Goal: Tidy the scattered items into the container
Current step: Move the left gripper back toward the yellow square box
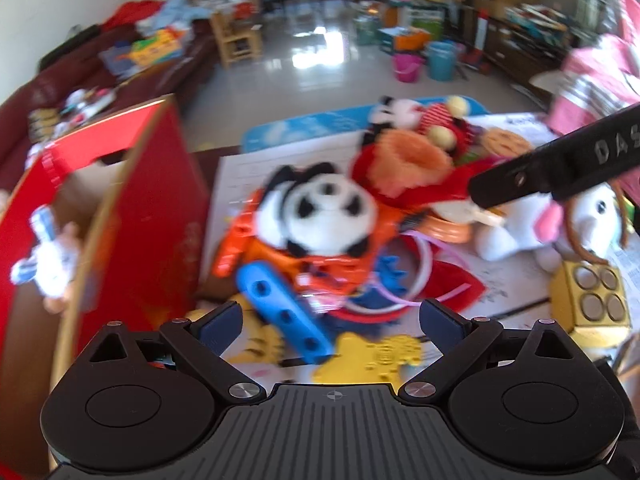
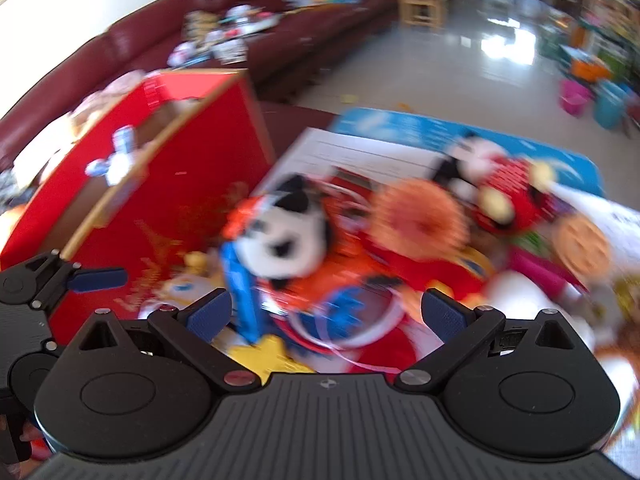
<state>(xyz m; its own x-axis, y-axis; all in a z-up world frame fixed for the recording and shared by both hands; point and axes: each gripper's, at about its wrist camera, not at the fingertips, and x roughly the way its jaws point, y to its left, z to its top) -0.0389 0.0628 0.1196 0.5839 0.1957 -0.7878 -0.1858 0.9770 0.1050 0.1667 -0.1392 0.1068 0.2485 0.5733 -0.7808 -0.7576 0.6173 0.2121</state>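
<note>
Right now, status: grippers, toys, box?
Both hand-held grippers open, empty. Black-and-white panda plush on the pile, outside red cardboard box. Blue perforated plastic bar nearest left.

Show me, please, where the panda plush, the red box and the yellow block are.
panda plush (image 1: 326, 210): left wrist view, on its face.
red box (image 1: 154, 216): left wrist view, on its outer side wall.
yellow block (image 1: 590, 300): left wrist view, on its studded top.

The counter (image 1: 516, 312) is mostly covered by white printed paper (image 1: 256, 164) and a blue mat (image 1: 288, 132) at its far edge. On it stand a red cardboard box (image 1: 152, 200) at the left and a heap of toys — panda plush (image 1: 324, 212), yellow block (image 1: 592, 300), white plush (image 1: 520, 228).
</note>
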